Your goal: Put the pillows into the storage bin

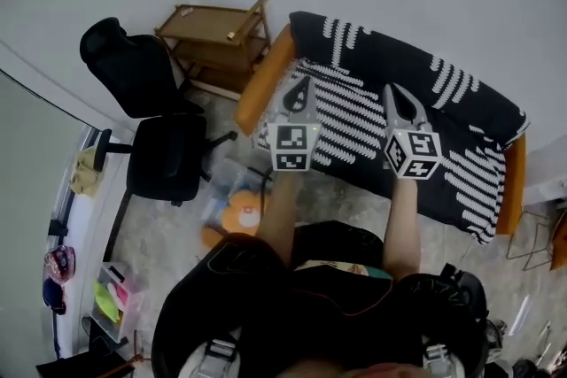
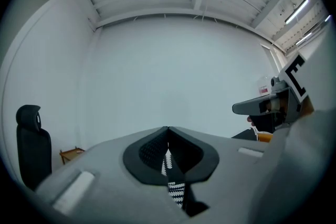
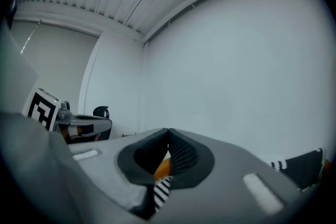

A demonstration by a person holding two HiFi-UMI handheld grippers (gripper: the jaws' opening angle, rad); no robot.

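An orange sofa (image 1: 259,82) carries black-and-white striped pillows: a long dark one (image 1: 403,57) along the back and a striped one (image 1: 354,121) on the seat. A clear storage bin (image 1: 229,183) stands on the floor by the sofa's left end, with something orange and round (image 1: 244,213) at it. Both grippers are held up over the seat, tips toward the wall. My left gripper (image 1: 301,85) (image 2: 167,129) is shut with nothing in it, and striped fabric (image 2: 176,191) shows below its jaws. My right gripper (image 1: 395,91) (image 3: 168,131) is likewise shut and empty.
A black office chair (image 1: 159,137) stands left of the bin. A wooden shelf cart (image 1: 217,38) sits against the white wall behind it. Colourful items (image 1: 106,301) lie along a ledge at far left. More gear (image 1: 540,248) stands beyond the sofa's right end.
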